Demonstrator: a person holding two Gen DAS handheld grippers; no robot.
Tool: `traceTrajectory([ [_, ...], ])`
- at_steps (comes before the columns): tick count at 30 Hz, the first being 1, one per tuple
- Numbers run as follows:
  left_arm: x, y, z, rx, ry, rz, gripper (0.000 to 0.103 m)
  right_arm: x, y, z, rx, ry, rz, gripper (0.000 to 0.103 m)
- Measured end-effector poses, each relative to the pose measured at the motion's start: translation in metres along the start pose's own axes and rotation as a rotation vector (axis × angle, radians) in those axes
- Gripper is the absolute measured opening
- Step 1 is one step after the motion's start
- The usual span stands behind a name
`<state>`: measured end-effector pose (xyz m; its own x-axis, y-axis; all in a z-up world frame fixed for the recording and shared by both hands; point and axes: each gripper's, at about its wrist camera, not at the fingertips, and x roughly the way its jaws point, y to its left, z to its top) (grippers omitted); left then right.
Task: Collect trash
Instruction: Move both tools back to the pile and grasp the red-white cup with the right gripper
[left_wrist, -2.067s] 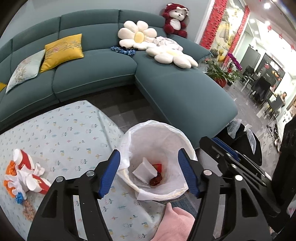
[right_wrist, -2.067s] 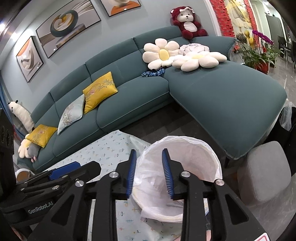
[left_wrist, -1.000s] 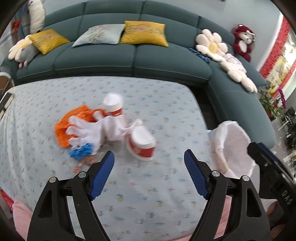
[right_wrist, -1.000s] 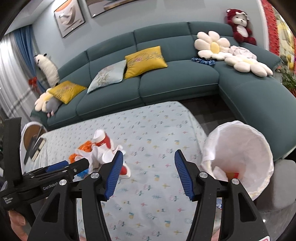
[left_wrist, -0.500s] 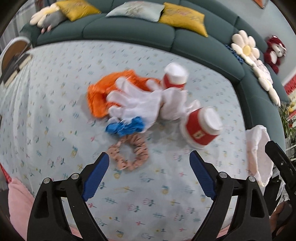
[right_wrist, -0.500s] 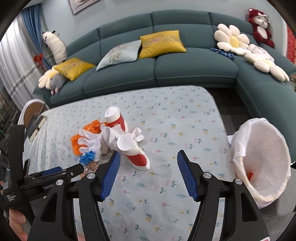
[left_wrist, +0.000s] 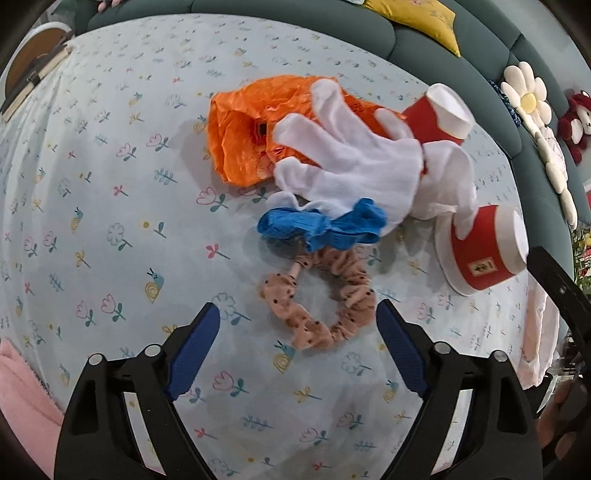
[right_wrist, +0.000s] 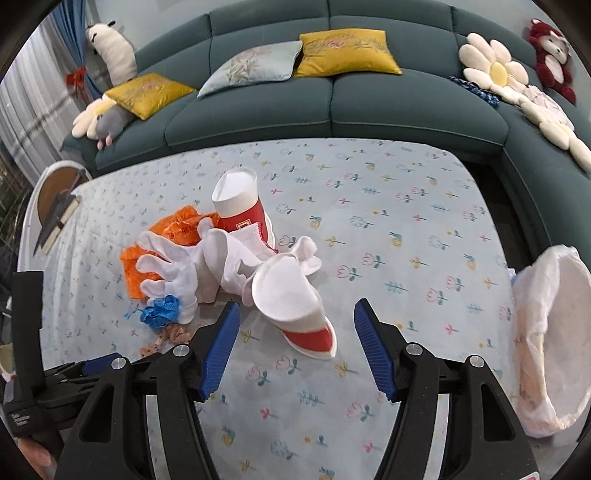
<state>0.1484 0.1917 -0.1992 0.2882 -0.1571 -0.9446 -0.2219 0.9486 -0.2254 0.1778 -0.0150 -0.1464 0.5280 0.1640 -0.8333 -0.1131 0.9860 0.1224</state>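
A trash pile lies on the patterned table: an orange bag (left_wrist: 243, 125), white gloves (left_wrist: 354, 162), a blue crumpled glove (left_wrist: 321, 225), a pink dotted scrunchie (left_wrist: 325, 306) and two red-and-white paper cups, one tipped near me (left_wrist: 484, 254) and one farther back (left_wrist: 439, 114). My left gripper (left_wrist: 299, 328) is open, its jaws either side of the scrunchie. My right gripper (right_wrist: 295, 325) is open, astride the near tipped cup (right_wrist: 291, 299). The white-lined trash bin (right_wrist: 550, 317) stands off the table's right edge.
A teal sofa (right_wrist: 332, 103) with cushions and plush toys wraps behind and to the right of the table (right_wrist: 406, 229). A round side table with a book (right_wrist: 55, 199) stands at the left. A pink cloth (left_wrist: 22, 398) lies at the near left edge.
Both grippers have swung left from over the bin to the trash pile and come down closer. The left now frames the scrunchie, the right the tipped cup. Both stayed open.
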Motion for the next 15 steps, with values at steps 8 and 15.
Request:
traceTrajectory([
  [8, 0.013, 0.018, 0.0, -0.018, 0.029, -0.01, 0.056, 0.031, 0.011, 0.005, -0.047, 0.043, -0.023, 0.062],
  [15, 0.013, 0.012, 0.002, 0.015, 0.031, -0.023, 0.012, 0.04, 0.017, 0.001, -0.071, 0.079, -0.016, 0.035],
])
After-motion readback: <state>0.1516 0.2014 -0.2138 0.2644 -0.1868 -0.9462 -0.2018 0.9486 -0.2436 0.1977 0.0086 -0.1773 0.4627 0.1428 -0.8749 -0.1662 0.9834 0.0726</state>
